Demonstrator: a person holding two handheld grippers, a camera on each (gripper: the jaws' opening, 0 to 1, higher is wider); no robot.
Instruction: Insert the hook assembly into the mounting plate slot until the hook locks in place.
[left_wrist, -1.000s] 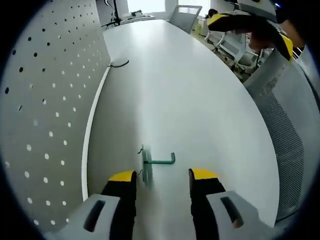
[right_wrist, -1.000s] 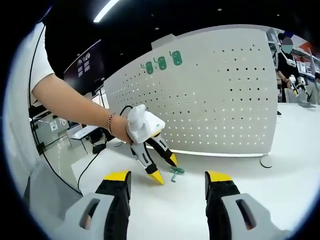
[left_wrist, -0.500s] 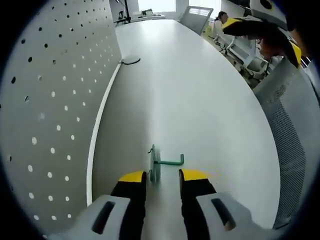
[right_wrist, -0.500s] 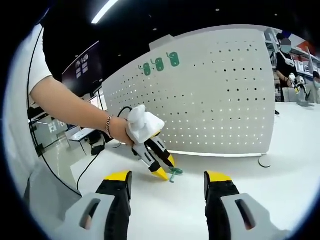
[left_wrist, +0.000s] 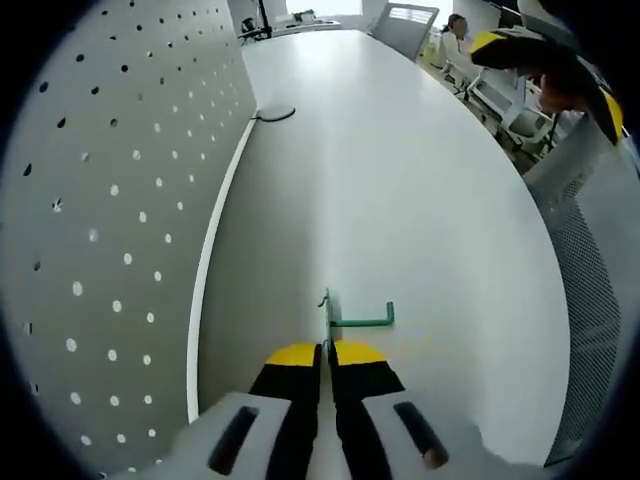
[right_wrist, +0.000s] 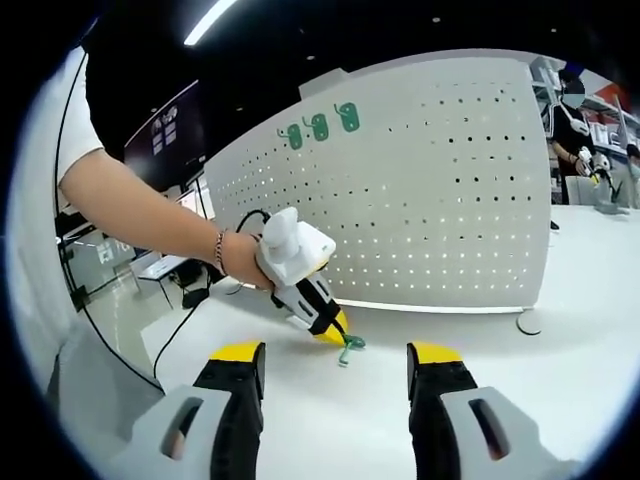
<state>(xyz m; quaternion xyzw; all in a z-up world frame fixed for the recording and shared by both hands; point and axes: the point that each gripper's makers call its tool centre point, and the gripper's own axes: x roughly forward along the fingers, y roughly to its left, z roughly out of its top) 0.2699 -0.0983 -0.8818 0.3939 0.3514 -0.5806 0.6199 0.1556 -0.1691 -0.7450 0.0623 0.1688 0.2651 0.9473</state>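
In the left gripper view, the left gripper (left_wrist: 327, 352) has its two yellow-tipped jaws pressed together on the flat base of a green hook (left_wrist: 360, 320), which rests on a white table (left_wrist: 400, 180). The hook's thin arm runs out to the right of the jaws and turns up at its end. Just to the left of the hook, a white pegboard (left_wrist: 100, 200) stands upright along the table's edge, its face dotted with rows of small holes. Farther along the foot of the board, a dark cable (left_wrist: 274, 115) lies curled on the tabletop. At the far end of the table stands an office chair (left_wrist: 405, 22), and the other gripper's yellow-and-black jaw (left_wrist: 545, 65) enters from the upper right.

In the right gripper view, the right gripper (right_wrist: 333, 360) holds its jaws wide apart above the table with nothing between them. Beyond them a person's hand (right_wrist: 245, 268) wields the left gripper, its tips clamped on the hook where it sits on the table, near the foot of the pegboard. Three green hooks (right_wrist: 320, 126) hang in a row near the board's top left corner. Past the board's right edge, another person (right_wrist: 570, 120) stands at a bench in the background.
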